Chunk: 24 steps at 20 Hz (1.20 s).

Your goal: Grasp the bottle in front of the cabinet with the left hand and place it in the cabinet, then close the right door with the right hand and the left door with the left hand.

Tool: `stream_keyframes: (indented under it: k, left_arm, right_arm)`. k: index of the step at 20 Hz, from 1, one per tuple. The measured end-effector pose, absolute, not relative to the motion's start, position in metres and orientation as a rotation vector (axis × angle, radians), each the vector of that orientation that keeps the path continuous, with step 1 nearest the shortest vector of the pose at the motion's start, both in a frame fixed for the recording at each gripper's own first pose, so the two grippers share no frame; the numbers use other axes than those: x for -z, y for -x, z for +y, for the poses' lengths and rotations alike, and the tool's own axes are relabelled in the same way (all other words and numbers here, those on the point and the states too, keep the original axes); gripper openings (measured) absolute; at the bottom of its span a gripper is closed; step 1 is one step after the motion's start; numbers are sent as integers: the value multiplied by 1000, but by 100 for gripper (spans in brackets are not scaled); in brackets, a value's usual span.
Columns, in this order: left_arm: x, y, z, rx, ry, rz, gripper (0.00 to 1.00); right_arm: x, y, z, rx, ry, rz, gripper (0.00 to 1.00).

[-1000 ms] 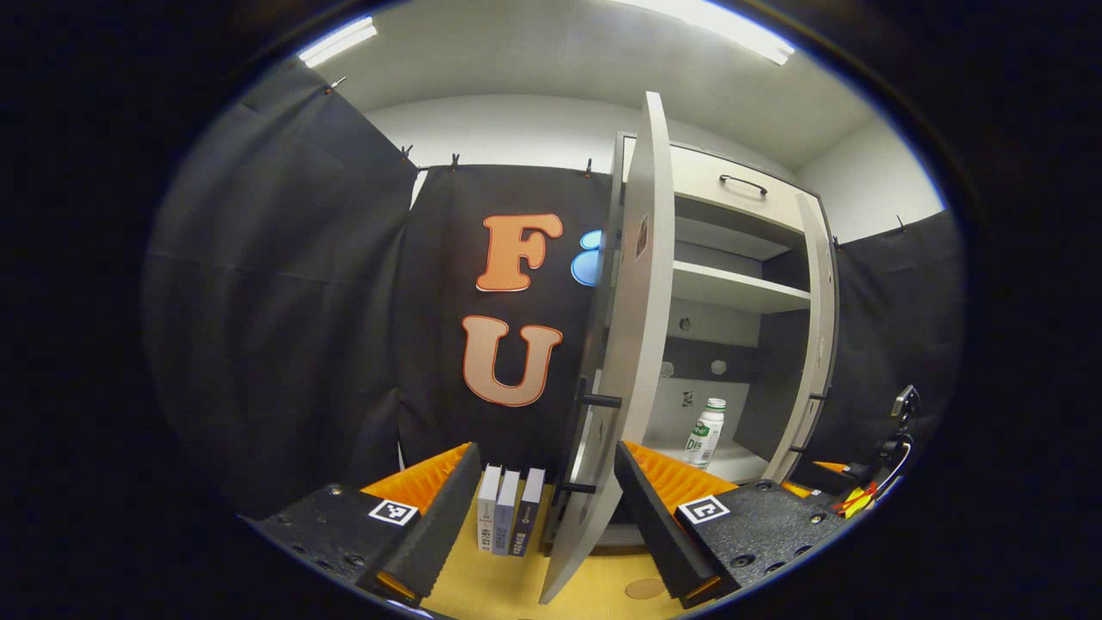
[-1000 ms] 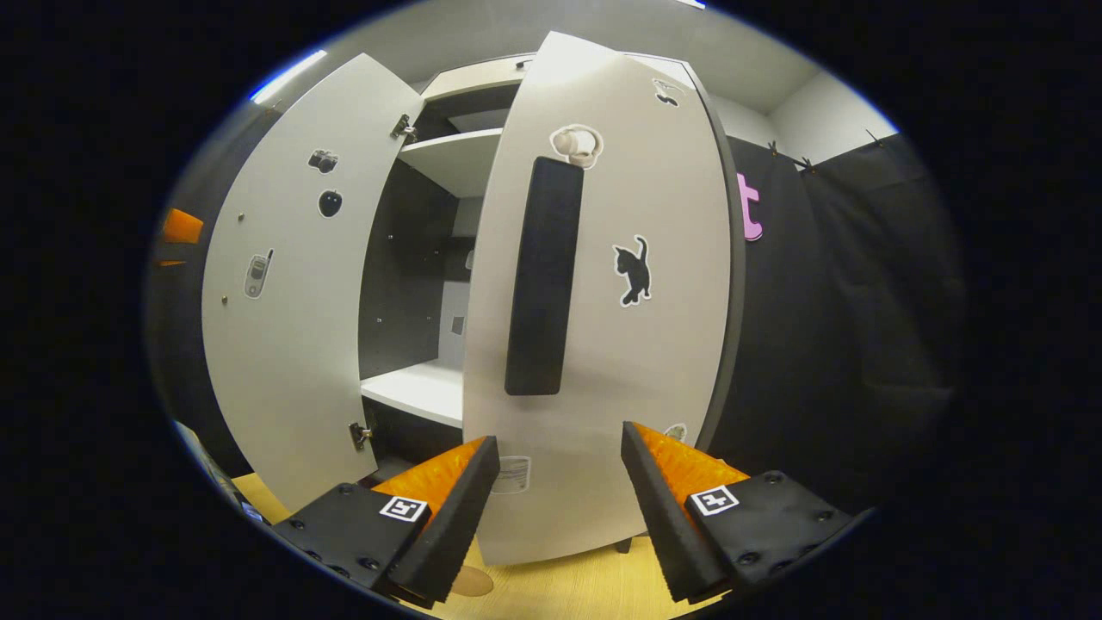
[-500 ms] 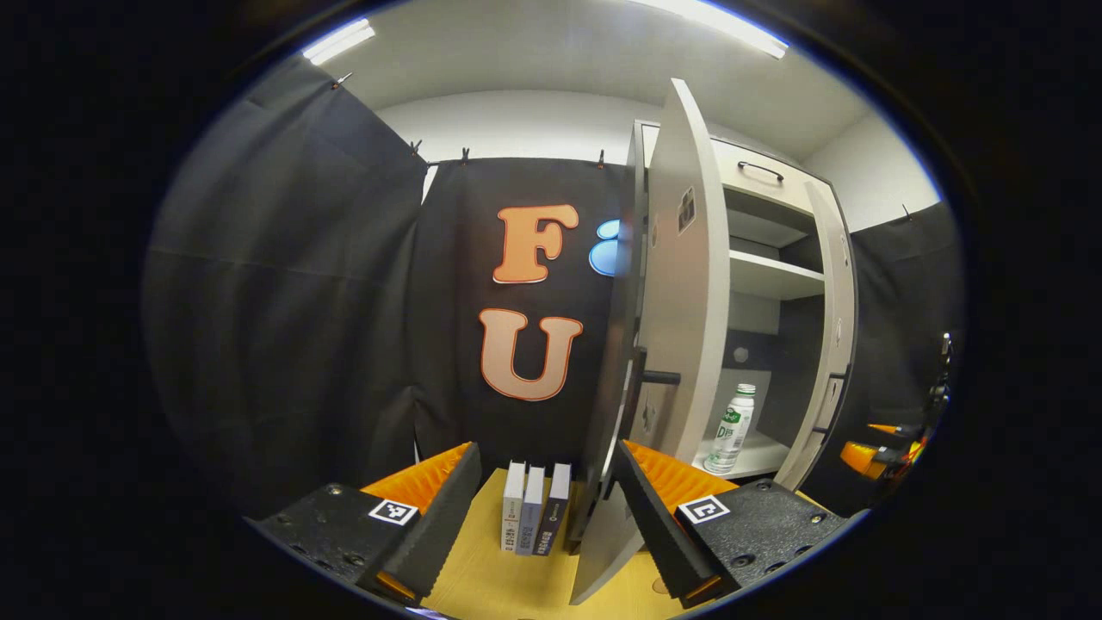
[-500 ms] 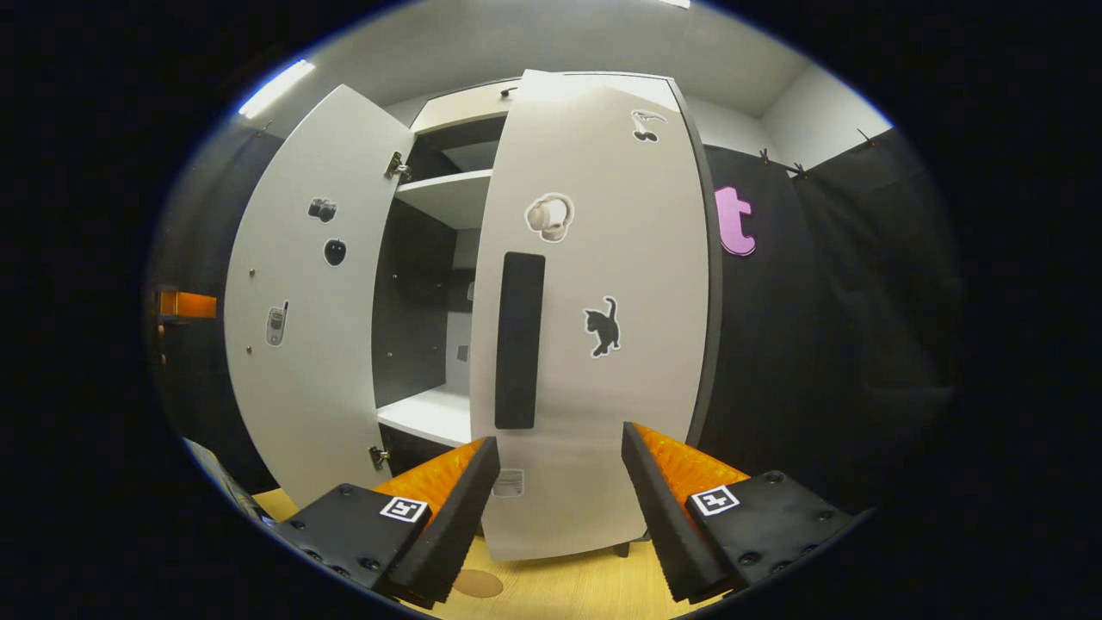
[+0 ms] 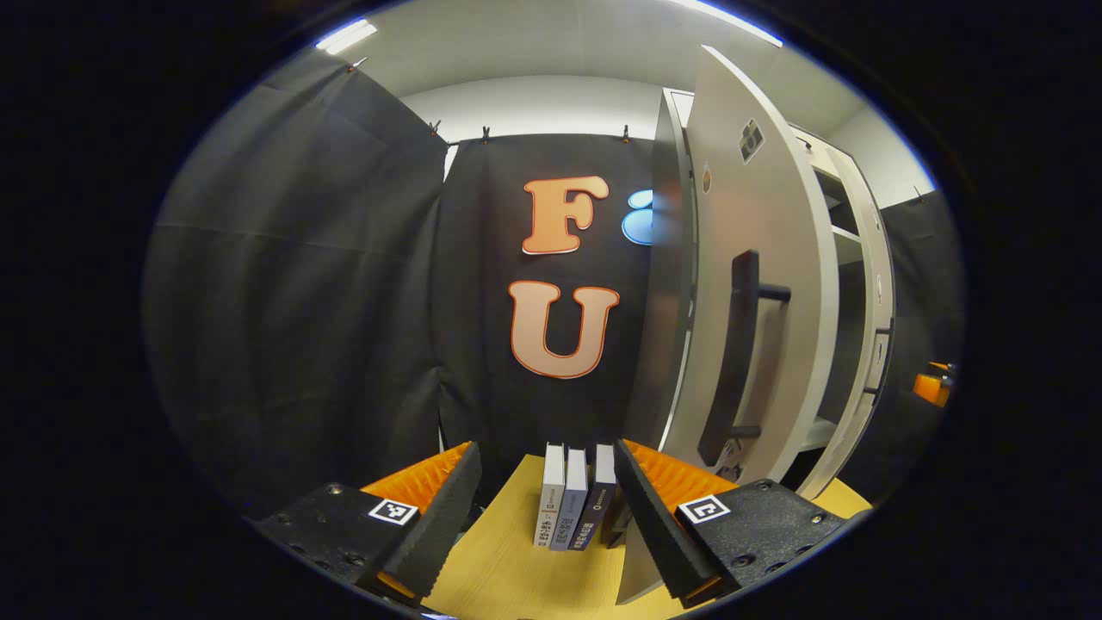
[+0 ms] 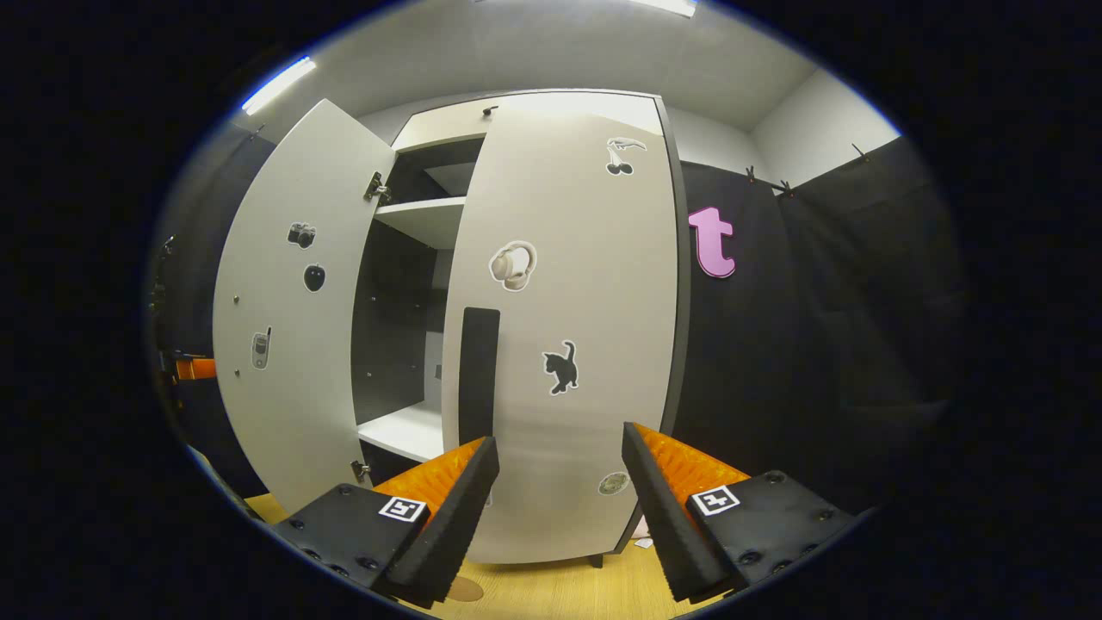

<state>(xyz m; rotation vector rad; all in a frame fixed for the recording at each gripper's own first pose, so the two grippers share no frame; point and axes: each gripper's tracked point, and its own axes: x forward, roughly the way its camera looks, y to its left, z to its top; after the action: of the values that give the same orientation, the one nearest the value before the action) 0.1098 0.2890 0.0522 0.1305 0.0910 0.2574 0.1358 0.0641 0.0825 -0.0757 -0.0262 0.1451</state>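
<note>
Left hand-held gripper (image 5: 547,517): seen at the bottom of the left gripper view, jaws spread wide, nothing held.
Right hand-held gripper (image 6: 560,517): seen at the bottom of the right gripper view, jaws likewise wide and empty.
Table (image 5: 508,568): bare yellow wood is seen low between the fingers; three books (image 5: 568,508) stand upright at bottom centre.
Left door (image 5: 758,284): seen right of centre, swung partway, its dark handle (image 5: 732,362) facing the camera; closing is judged to be left.
Right door (image 6: 568,344): centre of the right gripper view, almost flush with the cabinet (image 6: 413,258); judged nearly or fully closed.
Bottle: cannot be made out; the shelf is hidden behind the doors, so placement cannot be confirmed.
Room: an open gap remains between the doors at centre left; the left door's free edge is near the books.
</note>
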Motion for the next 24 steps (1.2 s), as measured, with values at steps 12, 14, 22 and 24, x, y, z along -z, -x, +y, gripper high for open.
stream_keyframes:
  k: [12, 14, 22, 24]
  left_arm:
    - [18, -133, 279, -205, -111, 166, 95]
    - [21, -136, 267, -181, -106, 163, 95]
    - [23, -139, 248, -213, -170, 158, 94]
    - [28, -138, 238, -210, -129, 166, 97]
  right_arm:
    - [-86, -124, 65, -134, 98, -14, 96]
    - [-88, -122, 61, -130, 106, -15, 96]
    - [-86, -115, 57, -131, 113, -4, 96]
    - [-84, -113, 62, -145, 112, 3, 96]
